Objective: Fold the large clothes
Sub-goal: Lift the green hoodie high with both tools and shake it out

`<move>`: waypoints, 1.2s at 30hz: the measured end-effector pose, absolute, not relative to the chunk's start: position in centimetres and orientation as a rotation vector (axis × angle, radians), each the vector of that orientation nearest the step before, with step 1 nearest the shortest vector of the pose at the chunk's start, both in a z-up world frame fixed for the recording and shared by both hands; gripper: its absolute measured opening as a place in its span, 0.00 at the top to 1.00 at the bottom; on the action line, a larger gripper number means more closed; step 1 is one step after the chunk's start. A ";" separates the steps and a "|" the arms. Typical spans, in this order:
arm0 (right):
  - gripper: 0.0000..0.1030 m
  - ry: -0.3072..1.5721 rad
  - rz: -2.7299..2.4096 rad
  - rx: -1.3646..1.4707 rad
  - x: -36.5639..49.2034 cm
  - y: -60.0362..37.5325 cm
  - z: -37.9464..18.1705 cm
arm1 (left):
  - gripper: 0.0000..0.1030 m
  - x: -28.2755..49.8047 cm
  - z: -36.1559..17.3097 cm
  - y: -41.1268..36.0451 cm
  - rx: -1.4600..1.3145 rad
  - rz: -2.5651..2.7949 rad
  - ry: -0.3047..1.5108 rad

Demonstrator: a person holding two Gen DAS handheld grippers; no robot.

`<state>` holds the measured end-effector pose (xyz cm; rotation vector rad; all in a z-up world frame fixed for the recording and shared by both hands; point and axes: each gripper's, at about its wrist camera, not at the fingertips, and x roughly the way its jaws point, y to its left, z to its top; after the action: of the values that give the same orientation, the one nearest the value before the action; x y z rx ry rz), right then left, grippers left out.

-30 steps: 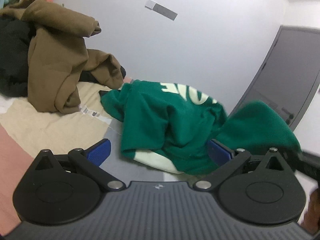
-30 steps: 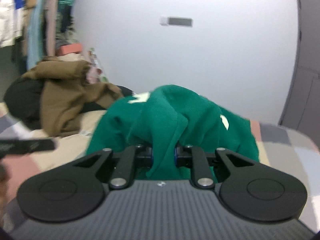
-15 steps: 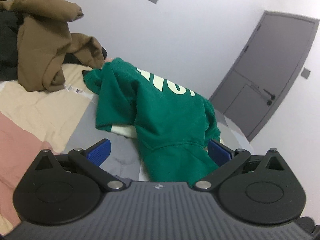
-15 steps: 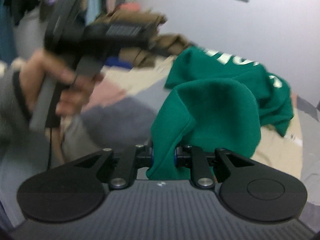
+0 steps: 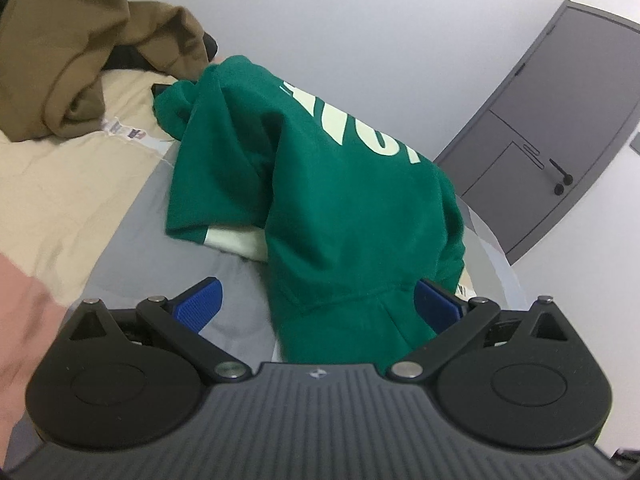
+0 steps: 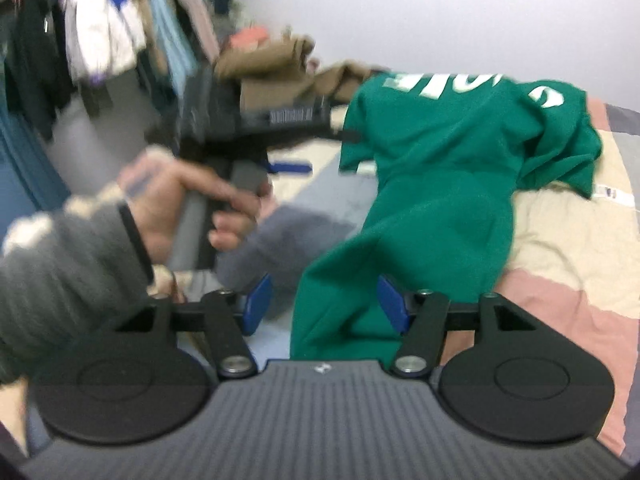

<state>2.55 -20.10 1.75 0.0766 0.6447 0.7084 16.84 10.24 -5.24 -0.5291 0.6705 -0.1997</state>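
A green sweatshirt [image 5: 344,184] with pale lettering lies crumpled on the bed. My left gripper [image 5: 319,304] is open wide, and the sweatshirt's near hem lies between its blue pads [image 5: 200,304], close to the right one. My right gripper [image 6: 324,306] is at another end of the sweatshirt [image 6: 448,184]. Its jaws are opening. A green fold still lies between them beside the right pad [image 6: 392,306], with a gap to the left one. A hand [image 6: 188,200] in a grey sleeve holds the left gripper at the left of the right wrist view.
A brown garment [image 5: 68,60] is heaped at the back of the bed, also in the right wrist view [image 6: 280,64]. The bedcover [image 5: 60,184] has beige, grey and pink patches. A grey door [image 5: 540,128] stands at the right. Hanging clothes [image 6: 100,40] fill the far left.
My right gripper was shut on the green fold and its pads have now parted. Its view swung left, bringing the other hand in. My left gripper closed in on the sweatshirt's hem.
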 end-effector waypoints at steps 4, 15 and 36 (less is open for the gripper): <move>0.40 0.609 0.578 0.146 7.2 -22.5 1.8 | 0.07 19.6 -6.4 10.0 -0.549 -0.216 0.693; 0.39 0.769 0.218 0.554 27.6 -26.6 -9.4 | 0.31 25.4 -9.9 9.4 -0.599 -0.270 0.721; 0.83 0.340 0.453 0.711 26.3 -32.5 -4.5 | 0.92 21.0 -4.1 12.1 -0.783 -0.447 0.506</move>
<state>26.26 -32.48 -4.54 0.7106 0.3402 0.4534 21.05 12.11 -4.10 -0.7828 0.5057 -0.4473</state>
